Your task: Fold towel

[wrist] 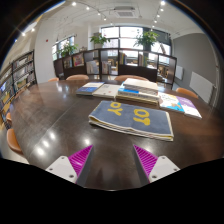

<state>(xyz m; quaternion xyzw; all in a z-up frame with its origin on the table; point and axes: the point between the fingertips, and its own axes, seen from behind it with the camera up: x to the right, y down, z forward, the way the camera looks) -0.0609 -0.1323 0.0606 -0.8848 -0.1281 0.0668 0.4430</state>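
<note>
The gripper (111, 160) hangs above the near part of the desk (55, 115) with its two fingers spread wide apart and nothing between them; the magenta pads (80, 158) face each other across bare dark wood. Neither finger touches anything.

Just ahead of the fingers, and a little towards the right-hand one, lies the towel (131, 118). It is folded into a flat rectangle, grey-blue with yellow letters or figures across its top and a pale band along its near edge. It rests flat on the desk, apart from the fingers, set slightly askew to the desk's near edge.

Beyond the towel, towards the far edge of the desk, more flat folded cloths are spread: a pile of pale and blue ones (128, 92) in the middle, and a white one with coloured marks (184, 106) towards the far right corner. Whether these touch one another I cannot tell.

The desk itself is broad, dark and glossy, with ceiling lights mirrored in it. Orange-brown chairs (77, 77) stand along its far side, and another (13, 140) at the near left edge.

Past the desk stand low shelving units (95, 64), potted plants (98, 39) on top of them, and large windows (125, 40) behind
</note>
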